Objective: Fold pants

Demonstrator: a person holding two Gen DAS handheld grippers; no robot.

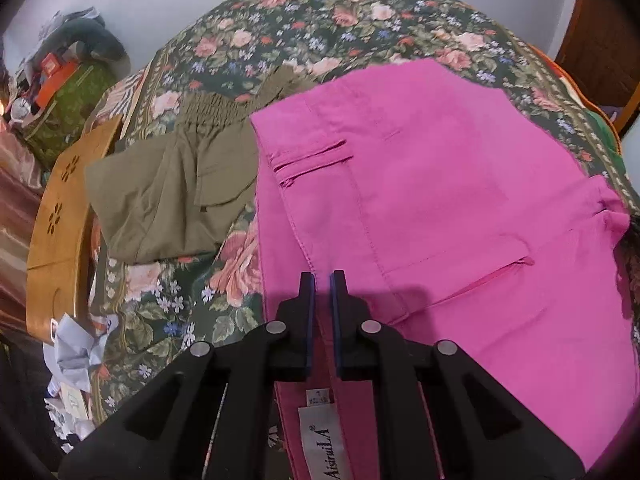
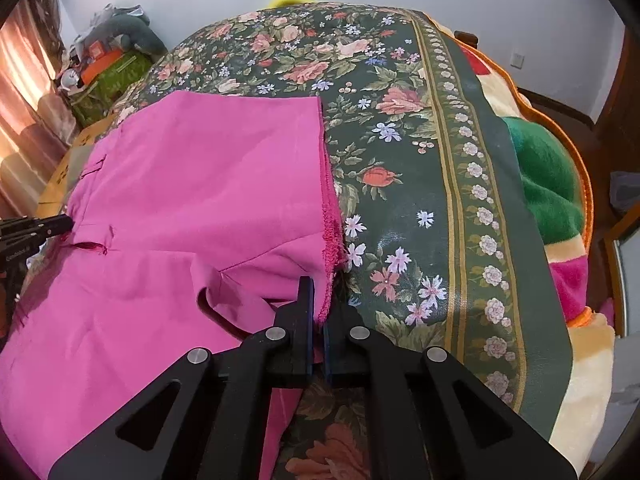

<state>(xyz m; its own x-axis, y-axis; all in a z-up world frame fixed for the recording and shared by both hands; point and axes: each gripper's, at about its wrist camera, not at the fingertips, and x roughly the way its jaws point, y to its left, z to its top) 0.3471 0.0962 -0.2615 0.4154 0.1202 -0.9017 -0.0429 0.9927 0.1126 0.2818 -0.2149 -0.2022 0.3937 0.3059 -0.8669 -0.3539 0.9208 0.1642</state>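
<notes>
The pink pants (image 1: 440, 200) lie flat on the bed (image 2: 400, 140), beside folded green pants (image 1: 168, 200). The left gripper (image 1: 323, 280) is closed on the waistband near the label (image 1: 324, 440), and the right gripper (image 2: 318, 292) is closed on the frayed hem edge. Holding both ends probably lets the person lift the near side evenly for a fold.

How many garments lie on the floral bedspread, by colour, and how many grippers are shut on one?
Pink pants: 1
Olive-green pants: 1
Total garments: 2
Grippers shut on the pink pants: 2, left gripper and right gripper
</notes>
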